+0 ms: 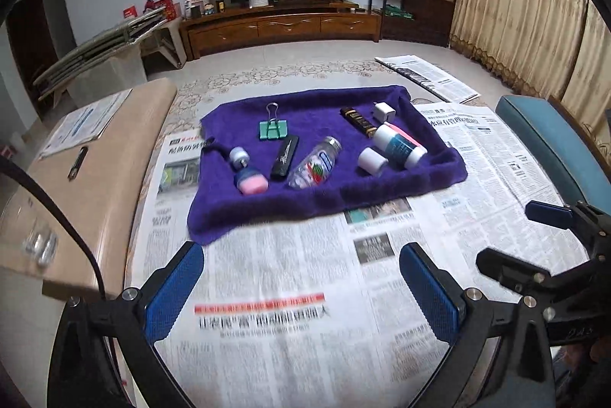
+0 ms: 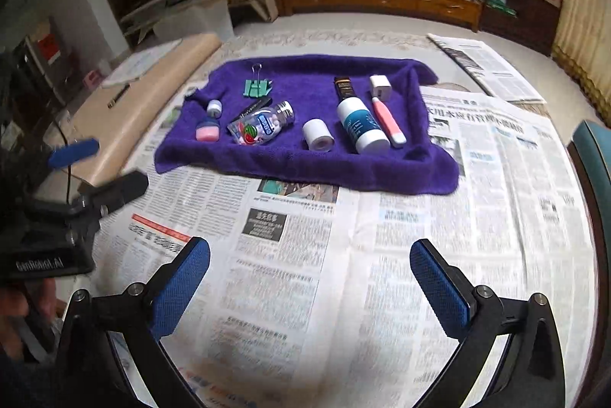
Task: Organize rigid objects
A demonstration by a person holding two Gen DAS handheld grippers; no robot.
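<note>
Left wrist view: left gripper (image 1: 301,278) hangs over bare newspaper (image 1: 290,274), jaws spread wide, nothing between the blue pads. Right gripper (image 2: 310,276) likewise, fully spread and empty, short of the purple towel (image 2: 305,171); its neighbour shows at the frame's left edge. No earlier picture to compare, so motion not noted. Task items all lie on the towel, well ahead of both grippers. Left cluster: green binder clip (image 1: 270,129) at the back; small white cap (image 1: 239,156) just behind a pink-and-blue piece (image 1: 250,182); black flat case (image 1: 285,157) beside the clear candy bottle (image 1: 315,162), near or touching, cannot tell which. Right cluster: white cylinder (image 2: 317,135) lying alone; white-and-teal bottle (image 2: 361,123) on its side, with a dark tube (image 2: 342,84) end-on at its far end; pink-and-white stick (image 2: 387,120) just alongside the bottle; white charger plug (image 2: 380,86) at the back. Risks, as judged: every round item lies on its side, so a pad nudging one end would likely roll it, possibly off the towel's front edge. Bottle, tube and stick are packed close; open jaws coming down around one could shove the others. Towel pile is soft and its rims are rucked up; a low pass could snag the cloth and drag the whole set. Clip handles stand up and may catch a pad.
</note>
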